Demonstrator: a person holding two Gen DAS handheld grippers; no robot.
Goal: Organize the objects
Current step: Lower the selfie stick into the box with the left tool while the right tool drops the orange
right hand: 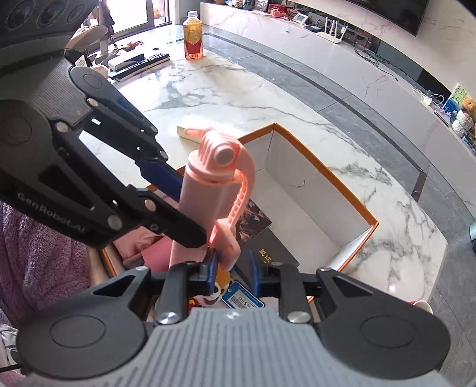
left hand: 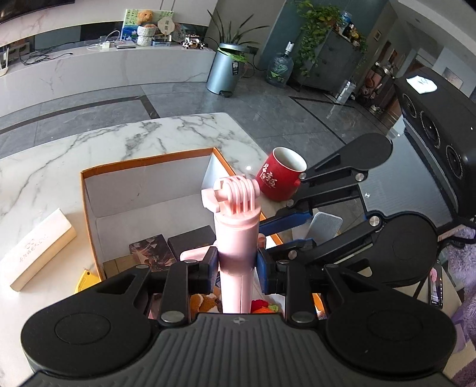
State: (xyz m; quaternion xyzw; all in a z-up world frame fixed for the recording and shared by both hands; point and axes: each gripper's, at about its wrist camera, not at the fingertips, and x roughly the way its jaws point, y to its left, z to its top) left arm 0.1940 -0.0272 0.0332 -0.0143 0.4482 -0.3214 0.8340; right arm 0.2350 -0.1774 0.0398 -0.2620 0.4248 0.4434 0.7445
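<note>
The left gripper, marked "GenRobot.AI", clamps one pink camera-mount handle upright over the near end of the orange-rimmed box. The right gripper stands narrowly parted, nothing gripped. One red mug with white script sits right of the box. A blue tag reads "100".

A grey tiled floor is seen beyond the marble table; daylight apparently enters through a window.
</note>
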